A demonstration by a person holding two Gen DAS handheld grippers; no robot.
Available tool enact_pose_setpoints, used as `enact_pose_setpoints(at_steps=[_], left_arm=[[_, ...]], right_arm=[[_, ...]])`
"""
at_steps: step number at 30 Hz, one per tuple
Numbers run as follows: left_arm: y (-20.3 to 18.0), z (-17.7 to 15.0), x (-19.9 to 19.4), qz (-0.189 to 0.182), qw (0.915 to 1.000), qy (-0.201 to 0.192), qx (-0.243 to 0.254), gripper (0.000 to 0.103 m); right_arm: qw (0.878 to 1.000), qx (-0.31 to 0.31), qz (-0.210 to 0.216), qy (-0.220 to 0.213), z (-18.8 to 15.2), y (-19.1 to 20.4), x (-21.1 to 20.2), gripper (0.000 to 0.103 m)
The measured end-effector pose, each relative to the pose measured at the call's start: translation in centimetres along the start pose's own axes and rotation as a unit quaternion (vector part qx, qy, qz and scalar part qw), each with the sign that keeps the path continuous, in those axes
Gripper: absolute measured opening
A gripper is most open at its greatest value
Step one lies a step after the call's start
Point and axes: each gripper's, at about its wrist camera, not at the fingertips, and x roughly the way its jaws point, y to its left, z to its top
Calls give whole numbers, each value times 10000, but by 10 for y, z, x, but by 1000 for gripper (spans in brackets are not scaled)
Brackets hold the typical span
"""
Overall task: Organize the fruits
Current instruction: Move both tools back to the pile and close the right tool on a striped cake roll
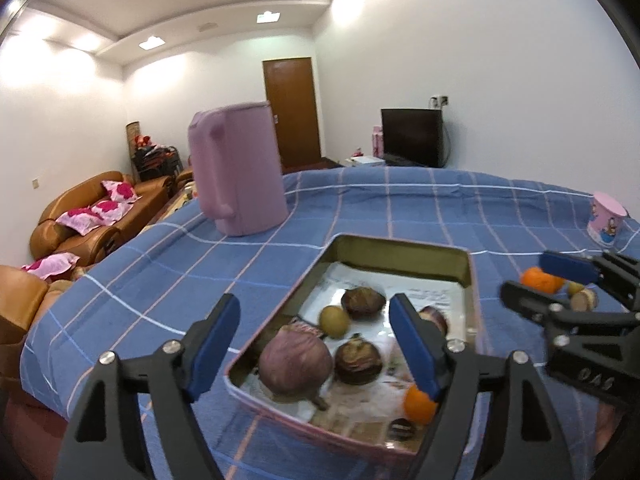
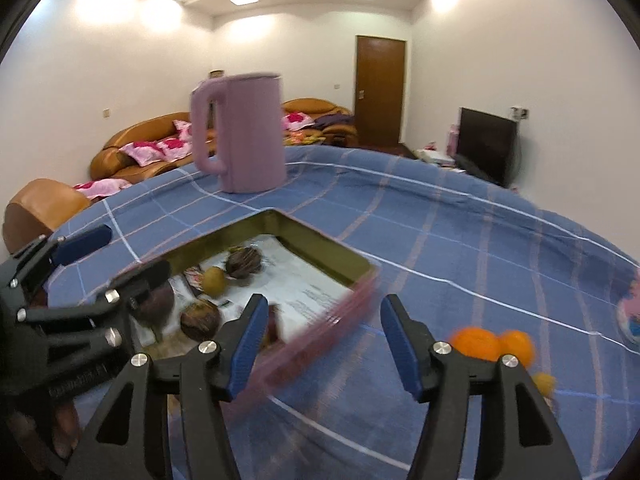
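The left gripper (image 1: pixel 314 340) is hovering over the near end of the tin tray (image 1: pixel 404 248), its blue fingers (image 1: pixel 218 344) spread wide with nothing between them. In the left wrist view the tray is sitting in the lower middle of the frame on the blue checked worktop (image 1: pixel 400 208), lined with printed paper. Inside it a large purplish fruit (image 1: pixel 295 364) is lying toward the lower left, two dark brown round fruits (image 1: pixel 362 300) are resting beside it and farther up, a small yellow-green fruit (image 1: pixel 335 321) is between them, and an orange (image 1: pixel 418 404) is sitting against the near rim, low in the frame.

The right gripper (image 2: pixel 320 344) is held above the tray's blurred pink edge (image 2: pixel 332 324), fingers apart and empty as well. In the lower right of the right wrist view, two oranges (image 2: pixel 476 342) are lying on the cloth outside the tray, touching each other, with a smaller yellow fruit (image 2: pixel 545 383) just below them.

A lilac kettle (image 1: pixel 240 168) is standing upright on the worktop beyond the tray, and a pink patterned cup (image 1: pixel 606 220) is at the far right edge of the left wrist view.
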Motion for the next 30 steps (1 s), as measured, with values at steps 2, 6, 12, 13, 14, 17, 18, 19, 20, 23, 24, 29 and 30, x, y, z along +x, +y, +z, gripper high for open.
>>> enact_pose_setpoints(at_steps=[2,6,12,13,14,17,18,19,20,23,24,29,30], left_arm=[[-10,3,-2,-57,9999,-5,85,79],[-36,7,-8,-315,9990,-11,312,79],[-74,12,-8,-644,9960,104,615,80],[-80,12,-8,-678,9954,111,663,80],[-87,13,-7,-721,9946,132,738,80],[-102,14,-4,-813,9924,194,906,80],[-107,14,-3,-828,9917,208,960,80],[-111,14,-1,-839,9912,218,1002,80],[-114,15,1,-865,9905,248,1040,80],[-123,18,7,-925,9890,342,1105,80],[-126,20,8,-957,9886,367,1107,80],[-139,26,19,-1025,9867,513,1149,80],[-141,26,20,-1049,9862,530,1163,80]], right_arm=[[9996,104,-258,62,-7,-18,-10,60],[9956,387,-823,235,-22,-62,-25,60],[9887,792,-1153,530,-37,-104,-32,60],[9884,801,-1160,570,-38,-106,-31,60],[9885,800,-1126,618,-39,-106,-30,60],[9886,780,-1062,730,-42,-109,-26,60],[9885,760,-1055,775,-42,-109,-25,60],[9884,747,-1041,814,-42,-109,-22,60],[9882,746,-1045,832,-43,-109,-21,60],[9870,763,-1040,963,-45,-110,-18,60],[9869,779,-1007,992,-45,-111,-16,60],[9846,926,-883,1189,-49,-119,-4,60],[9836,961,-878,1246,-50,-120,-1,55]])
